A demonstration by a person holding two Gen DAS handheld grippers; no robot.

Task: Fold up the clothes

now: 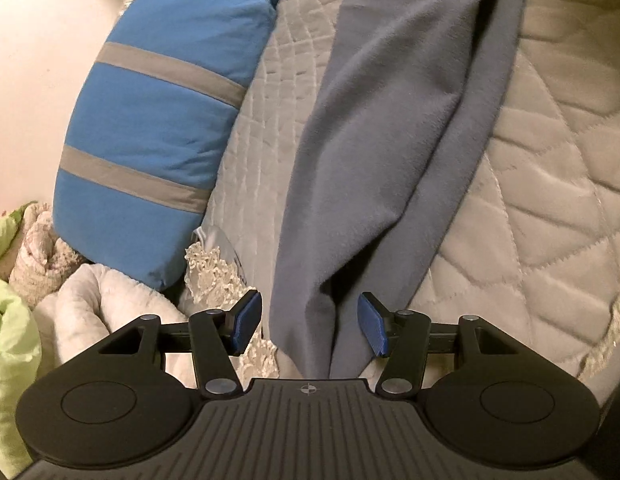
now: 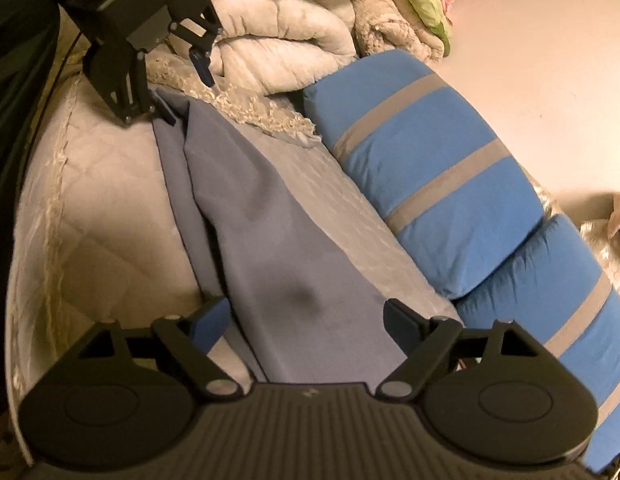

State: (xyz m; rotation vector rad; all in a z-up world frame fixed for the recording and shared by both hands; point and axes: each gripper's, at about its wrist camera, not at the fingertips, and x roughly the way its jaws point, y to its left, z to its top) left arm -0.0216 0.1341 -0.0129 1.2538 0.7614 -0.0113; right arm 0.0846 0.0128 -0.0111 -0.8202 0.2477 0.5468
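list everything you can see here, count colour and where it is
garment: one, grey-blue, stretched lengthwise on the bed
bedspread: one, cream, quilted, under the garment
pillows: two, blue with grey stripes, along the wall
folded blankets: a pile, cream, pale green on top, at one end of the bed
wall: pale, behind the pillows
left gripper: open, over one end of the garment
right gripper: open, over the other end
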